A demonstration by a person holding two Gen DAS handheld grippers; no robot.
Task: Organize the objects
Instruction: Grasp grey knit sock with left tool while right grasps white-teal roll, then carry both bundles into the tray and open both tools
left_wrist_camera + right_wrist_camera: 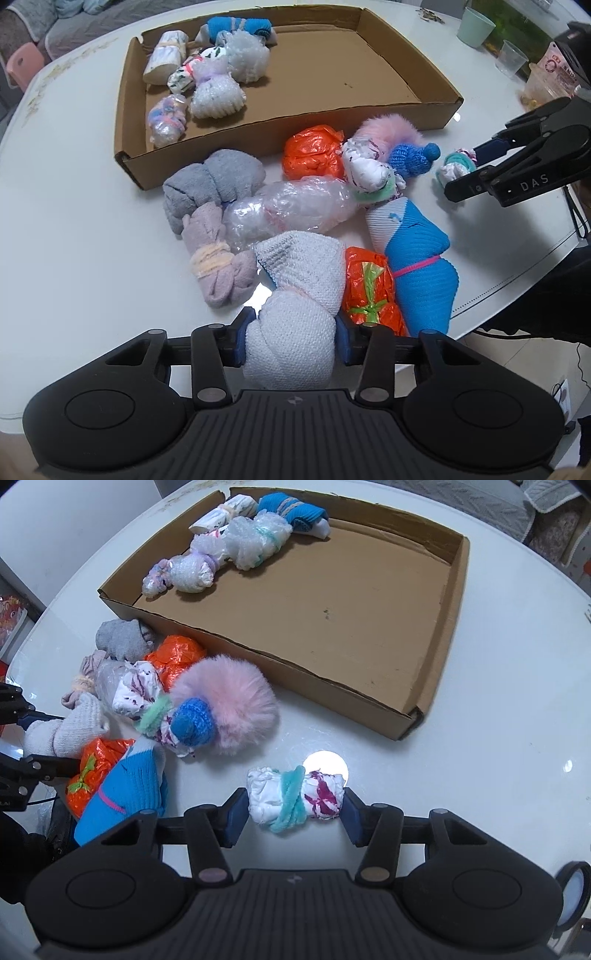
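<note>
Two grabs at once, probably to speed up loading the cardboard box. Left hand-held gripper clamped on a pale knit bundle at the near edge of the pile. Right hand-held gripper narrowed around a small white bundle with a teal tie, alone on the bench near the box's front wall; pads look touching. Six bundles already tucked into the box's far left corner, roughly ten still outside, two of them orange.
</note>
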